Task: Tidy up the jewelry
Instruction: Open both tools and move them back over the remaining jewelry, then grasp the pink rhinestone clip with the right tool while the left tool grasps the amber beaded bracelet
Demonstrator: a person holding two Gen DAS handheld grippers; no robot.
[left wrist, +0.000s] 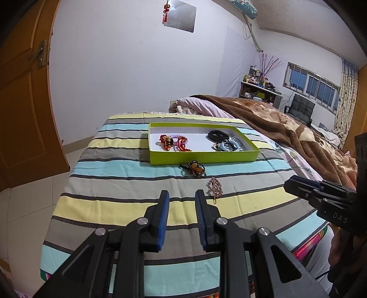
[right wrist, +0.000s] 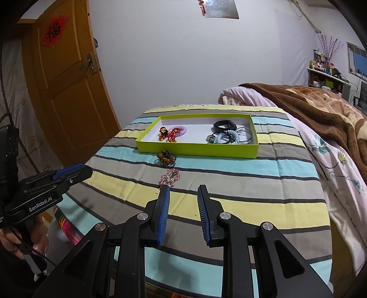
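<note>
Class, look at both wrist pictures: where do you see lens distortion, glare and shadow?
Left wrist view: the orange wooden door bows outward and dark lens edges fill the corners; the shiny square wall panel shows glare. Right wrist view: the striped bedcover has curving stripes, and the lime-green cardboard tray casts only a soft shadow at its front wall.

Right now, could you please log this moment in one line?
left gripper: open | right gripper: open | box: partly filled | amber clip, pink clip: outside

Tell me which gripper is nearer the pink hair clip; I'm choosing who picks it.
Left, narrowly. The left gripper has the pink hair clip just beyond its right fingertip; the right gripper has it off its left fingertip.
</note>
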